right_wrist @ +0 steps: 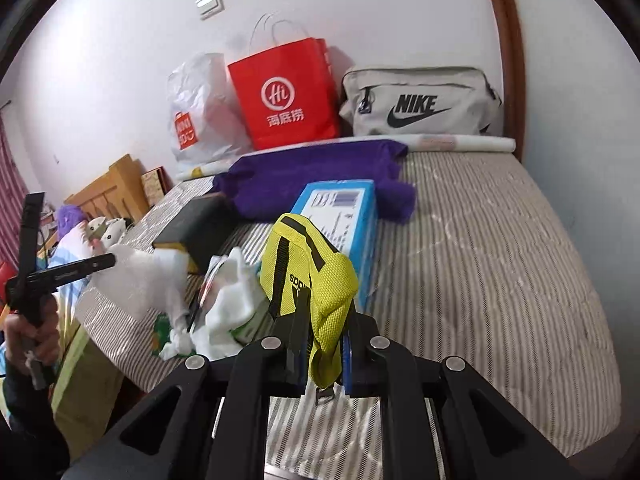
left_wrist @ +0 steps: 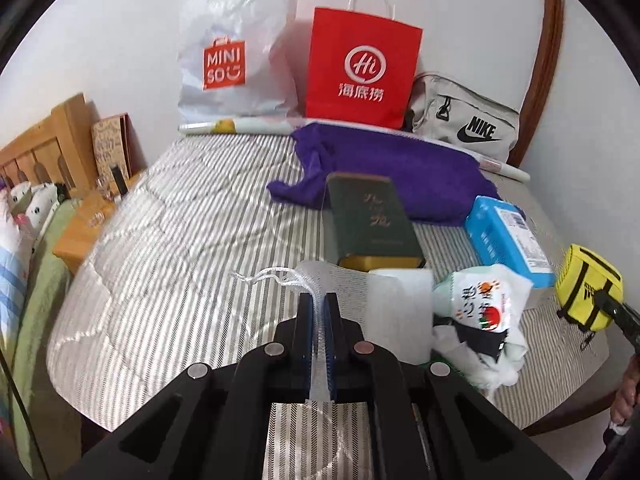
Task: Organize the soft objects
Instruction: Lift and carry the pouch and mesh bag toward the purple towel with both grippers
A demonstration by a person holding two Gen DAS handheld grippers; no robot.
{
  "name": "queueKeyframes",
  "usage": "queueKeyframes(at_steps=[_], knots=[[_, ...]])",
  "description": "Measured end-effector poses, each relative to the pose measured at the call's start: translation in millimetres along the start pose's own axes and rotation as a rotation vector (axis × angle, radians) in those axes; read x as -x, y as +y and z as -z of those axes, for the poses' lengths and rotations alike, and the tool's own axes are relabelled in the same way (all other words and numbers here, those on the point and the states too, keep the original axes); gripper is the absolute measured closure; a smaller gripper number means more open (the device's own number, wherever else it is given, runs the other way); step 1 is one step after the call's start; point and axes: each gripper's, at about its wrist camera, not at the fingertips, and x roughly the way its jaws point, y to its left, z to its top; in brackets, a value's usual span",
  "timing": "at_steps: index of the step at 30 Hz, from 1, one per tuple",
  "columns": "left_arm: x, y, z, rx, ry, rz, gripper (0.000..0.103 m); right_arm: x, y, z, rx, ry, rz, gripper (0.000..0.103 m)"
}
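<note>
Table (right_wrist: 500,240) under a striped cover carries everything; bags stand along the wall at the back, out of the work zone: white bag (left_wrist: 236,52), red bag (left_wrist: 362,68), grey Nike bag (right_wrist: 420,104). Purple cloth (left_wrist: 400,168) lies flat in front of them, long axis running left-right along the back edge, probably parked there as already sorted. Green box (left_wrist: 372,224) and blue box (left_wrist: 508,236) sit mid-table, long axes pointing toward the wall. My right gripper (right_wrist: 322,356) is clamped on a fold of the yellow pouch (right_wrist: 308,256); it's lifted off the cover, long axis running up and away from me toward the blue box, black strap side facing left. Pinching the bunched fabric end gives grip where a flat side wouldn't. My left gripper (left_wrist: 319,320) has jaws nearly closed on thin white mesh (left_wrist: 320,280), drawstring (left_wrist: 260,274) trailing left, mesh body extending forward to the green box. Crumpled white packet (left_wrist: 480,304) sits between the two held items, untouched.
</note>
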Motion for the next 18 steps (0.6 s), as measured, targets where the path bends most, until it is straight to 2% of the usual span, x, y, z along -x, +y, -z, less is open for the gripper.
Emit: queueKeyframes(at_steps=[5,11,18], knots=[[22.9,-7.2,-19.5,-0.032,-0.038,0.008,0.097,1.7,-7.2,-20.0,-0.014,-0.028,0.026,0.09],[32.9,-10.9,-44.4,-0.03,-0.072,0.035,0.097,-6.7,-3.9,-52.4,-0.011,-0.049,0.02,0.09],[29.5,-18.5,-78.9,-0.045,-0.061,0.062,0.097,-16.6,9.8,-90.9,0.025,-0.07,0.029,0.091]])
